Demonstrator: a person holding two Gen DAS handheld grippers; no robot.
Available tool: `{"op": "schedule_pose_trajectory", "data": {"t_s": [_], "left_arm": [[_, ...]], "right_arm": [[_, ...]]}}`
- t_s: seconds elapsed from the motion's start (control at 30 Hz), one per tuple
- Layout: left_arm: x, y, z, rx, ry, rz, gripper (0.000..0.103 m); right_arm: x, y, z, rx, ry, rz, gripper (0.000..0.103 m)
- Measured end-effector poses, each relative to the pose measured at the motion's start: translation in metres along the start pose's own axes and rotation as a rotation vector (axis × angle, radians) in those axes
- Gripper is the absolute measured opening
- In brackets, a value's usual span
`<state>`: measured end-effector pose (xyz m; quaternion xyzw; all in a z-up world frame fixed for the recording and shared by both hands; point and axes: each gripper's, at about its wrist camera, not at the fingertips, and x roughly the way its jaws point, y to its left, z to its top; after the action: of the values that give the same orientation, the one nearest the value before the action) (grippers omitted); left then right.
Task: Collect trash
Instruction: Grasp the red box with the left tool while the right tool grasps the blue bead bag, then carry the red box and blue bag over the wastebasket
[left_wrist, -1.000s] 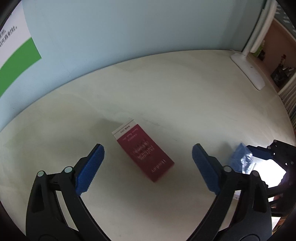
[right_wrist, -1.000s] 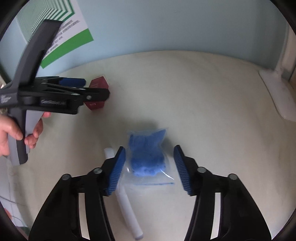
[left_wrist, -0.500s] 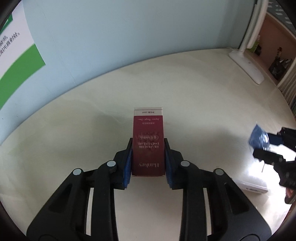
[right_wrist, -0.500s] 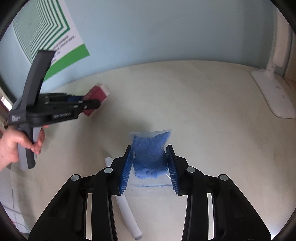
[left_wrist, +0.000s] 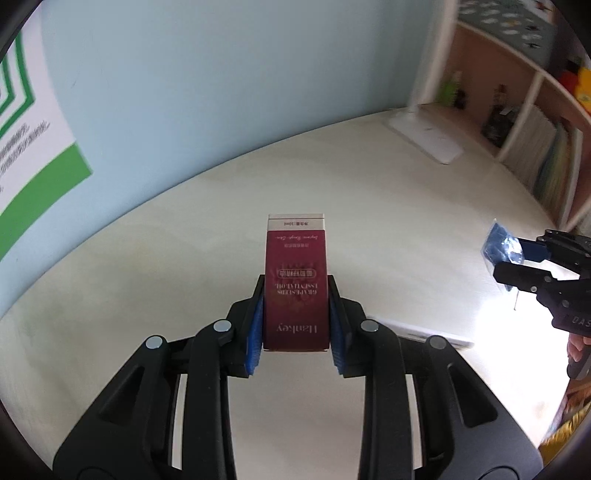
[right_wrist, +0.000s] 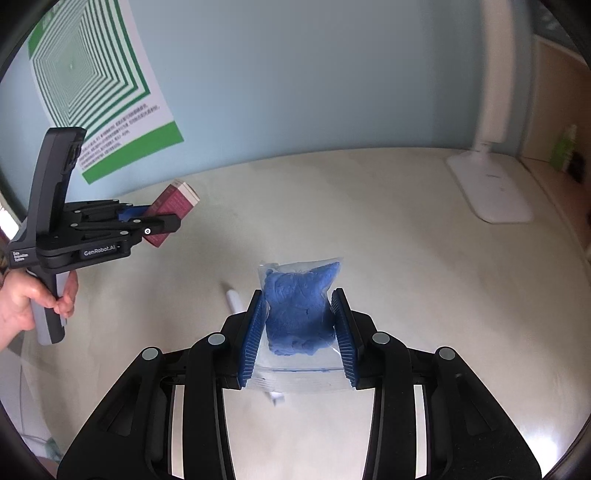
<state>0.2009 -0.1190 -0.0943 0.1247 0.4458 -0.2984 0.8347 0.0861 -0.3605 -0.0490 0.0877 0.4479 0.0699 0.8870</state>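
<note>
Trash was in both of my tools: my left tool (left_wrist: 296, 317) was clamped on the maroon carton (left_wrist: 296, 291), blue pads tight against its two long sides, and the carton hung clear above the tabletop (left_wrist: 369, 206). My right tool (right_wrist: 300, 332) was squeezed onto the clear bag of blue material (right_wrist: 301, 314), also off the tabletop. Seen from the right wrist, the left tool sat out at nine o'clock with the carton jutting from it. A white tube (right_wrist: 233, 300) lay on the tabletop just beyond my right tool, at about eleven o'clock, untouched. A white lamp base (right_wrist: 487, 192) stood far out at two o'clock. I judged two pieces picked up, the tube left, and no bin in sight.
</note>
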Motion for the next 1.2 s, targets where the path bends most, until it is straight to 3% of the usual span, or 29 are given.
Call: {"op": "schedule_pose_trajectory", "data": {"t_s": [0.23,0.57,0.83,1.2], "left_arm": [[-0.016,-0.086,0.000,0.157,-0.037,-0.102,0.027],[-0.046,-0.217,-0.028,0.398,-0.031,-0.278,0.027],[-0.088,-0.316,-0.071,0.575,-0.039,-0.384,0.027],[-0.116,-0.474,-0.139,0.775,-0.001,-0.512,0.027]], "right_arm": [[-0.076,-0.019,-0.059,0.106,-0.055,-0.113,0.038],[-0.175,-0.042,-0.162,0.298,-0.108,-0.279,0.038],[-0.246,-0.060,-0.239,0.407,-0.151,-0.367,0.038],[-0.347,-0.084,-0.365,0.556,-0.197,-0.443,0.038]]}}
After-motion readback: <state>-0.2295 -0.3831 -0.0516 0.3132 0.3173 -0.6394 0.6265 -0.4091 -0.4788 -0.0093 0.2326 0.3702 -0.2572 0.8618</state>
